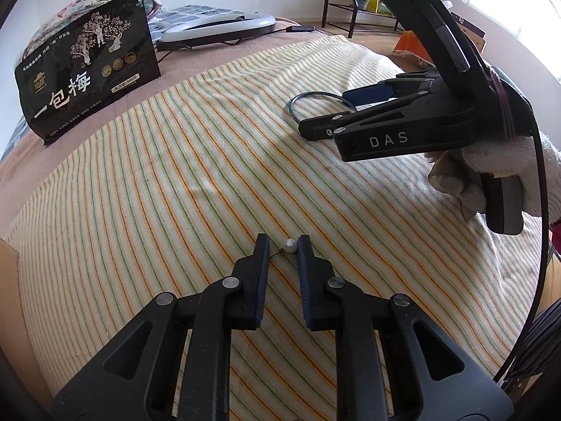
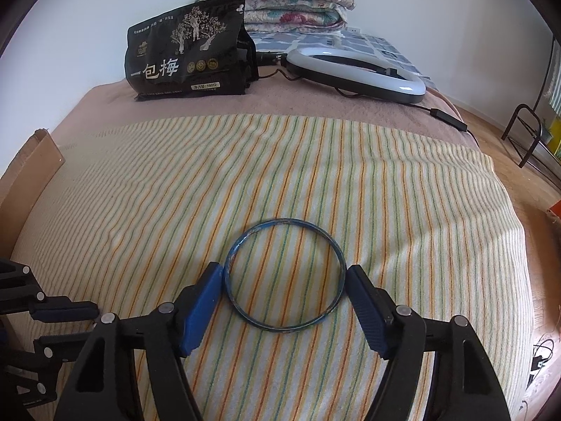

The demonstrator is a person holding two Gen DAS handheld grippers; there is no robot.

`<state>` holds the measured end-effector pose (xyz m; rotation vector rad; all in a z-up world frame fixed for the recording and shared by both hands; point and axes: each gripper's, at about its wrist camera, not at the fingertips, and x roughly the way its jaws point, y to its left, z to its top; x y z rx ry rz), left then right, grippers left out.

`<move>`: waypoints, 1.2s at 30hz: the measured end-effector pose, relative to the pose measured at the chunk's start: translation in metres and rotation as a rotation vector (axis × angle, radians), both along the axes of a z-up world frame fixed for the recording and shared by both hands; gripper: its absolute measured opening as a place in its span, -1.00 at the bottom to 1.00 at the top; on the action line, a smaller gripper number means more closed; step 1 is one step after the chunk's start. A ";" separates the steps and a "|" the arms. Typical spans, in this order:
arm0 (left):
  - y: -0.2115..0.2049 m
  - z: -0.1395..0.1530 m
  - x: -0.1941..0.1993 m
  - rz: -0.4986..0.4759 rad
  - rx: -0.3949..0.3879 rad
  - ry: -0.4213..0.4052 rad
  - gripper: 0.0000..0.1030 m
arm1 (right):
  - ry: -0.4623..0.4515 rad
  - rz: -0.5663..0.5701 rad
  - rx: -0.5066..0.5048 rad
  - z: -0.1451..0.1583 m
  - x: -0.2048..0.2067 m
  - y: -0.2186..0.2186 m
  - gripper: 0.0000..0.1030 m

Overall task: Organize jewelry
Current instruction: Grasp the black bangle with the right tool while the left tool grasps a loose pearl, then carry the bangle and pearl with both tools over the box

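A small white pearl earring with a thin wire hook lies on the striped towel. My left gripper is shut on it: the pearl touches the right fingertip and the hook reaches the left one. A thin blue bangle lies flat on the towel between the blue pads of my right gripper, and both pads meet its rim. In the left wrist view, the right gripper sits at the right over the bangle, held by a white-gloved hand. The left gripper's fingers show at the lower left of the right wrist view.
A black snack bag stands at the back of the bed, beside a white ring light with its cable. Folded floral quilts lie behind. A cardboard flap is at the left edge; a black metal stool stands beyond the bed.
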<state>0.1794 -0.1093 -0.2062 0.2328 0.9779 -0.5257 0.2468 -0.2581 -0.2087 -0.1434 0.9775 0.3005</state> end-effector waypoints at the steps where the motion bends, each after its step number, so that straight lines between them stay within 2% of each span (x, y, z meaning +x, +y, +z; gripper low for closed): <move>1: 0.000 0.000 0.000 0.001 0.001 -0.002 -0.72 | -0.001 0.000 0.000 0.001 0.000 0.000 0.43; 21: 0.021 0.033 -0.013 0.030 -0.011 -0.074 -0.72 | -0.069 0.040 -0.021 0.038 -0.022 0.014 0.43; 36: 0.082 0.090 -0.028 0.153 -0.069 -0.174 -0.72 | -0.145 0.101 -0.005 0.092 -0.054 0.055 0.43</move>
